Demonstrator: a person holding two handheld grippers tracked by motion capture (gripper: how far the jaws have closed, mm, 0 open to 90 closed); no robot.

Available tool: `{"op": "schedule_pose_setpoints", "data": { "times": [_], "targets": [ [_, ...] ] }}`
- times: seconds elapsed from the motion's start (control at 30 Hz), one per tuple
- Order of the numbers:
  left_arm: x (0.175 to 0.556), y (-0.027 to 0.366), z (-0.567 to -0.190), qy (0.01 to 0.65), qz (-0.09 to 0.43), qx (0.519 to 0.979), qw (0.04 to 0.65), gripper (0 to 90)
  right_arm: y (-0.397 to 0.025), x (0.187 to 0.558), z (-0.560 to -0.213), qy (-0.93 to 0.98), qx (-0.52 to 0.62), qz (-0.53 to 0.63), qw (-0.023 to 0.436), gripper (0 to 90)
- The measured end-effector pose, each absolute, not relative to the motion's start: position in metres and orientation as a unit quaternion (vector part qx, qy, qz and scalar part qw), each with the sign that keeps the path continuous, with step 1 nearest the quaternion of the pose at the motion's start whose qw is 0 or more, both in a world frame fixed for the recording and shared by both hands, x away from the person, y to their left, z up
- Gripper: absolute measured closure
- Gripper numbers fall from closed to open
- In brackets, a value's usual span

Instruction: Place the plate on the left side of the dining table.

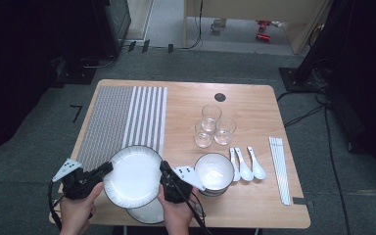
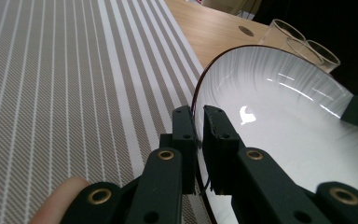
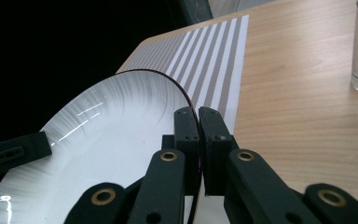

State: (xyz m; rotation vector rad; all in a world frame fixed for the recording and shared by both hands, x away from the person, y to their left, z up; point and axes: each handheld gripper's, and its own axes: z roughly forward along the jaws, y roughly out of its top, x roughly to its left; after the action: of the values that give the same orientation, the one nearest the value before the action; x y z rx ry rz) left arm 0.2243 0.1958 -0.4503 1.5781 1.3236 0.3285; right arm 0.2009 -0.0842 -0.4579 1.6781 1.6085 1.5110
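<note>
I have the plate (image 1: 133,176) pinched at opposite rims by my left claw (image 1: 108,167) and right claw (image 1: 164,169), lifted over the bench's near edge. Placemat (image 1: 122,117) awaits it; another plate (image 1: 149,213) probably lies beneath.

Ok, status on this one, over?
Left claw and right claw clamped on opposite rims of white plate. Plate lifted above second plate. Placemat ahead.
</note>
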Motion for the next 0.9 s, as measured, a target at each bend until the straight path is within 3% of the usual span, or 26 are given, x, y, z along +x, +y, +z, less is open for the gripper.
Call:
{"op": "schedule_pose_setpoints", "data": {
  "times": [0.9],
  "targets": [
    [0.29,0.21,-0.428,0.558,0.153,0.63,0.519,86.0,-0.071,0.276,-0.435,0.573,0.592,0.544,0.16,87.8]
  ]
}}
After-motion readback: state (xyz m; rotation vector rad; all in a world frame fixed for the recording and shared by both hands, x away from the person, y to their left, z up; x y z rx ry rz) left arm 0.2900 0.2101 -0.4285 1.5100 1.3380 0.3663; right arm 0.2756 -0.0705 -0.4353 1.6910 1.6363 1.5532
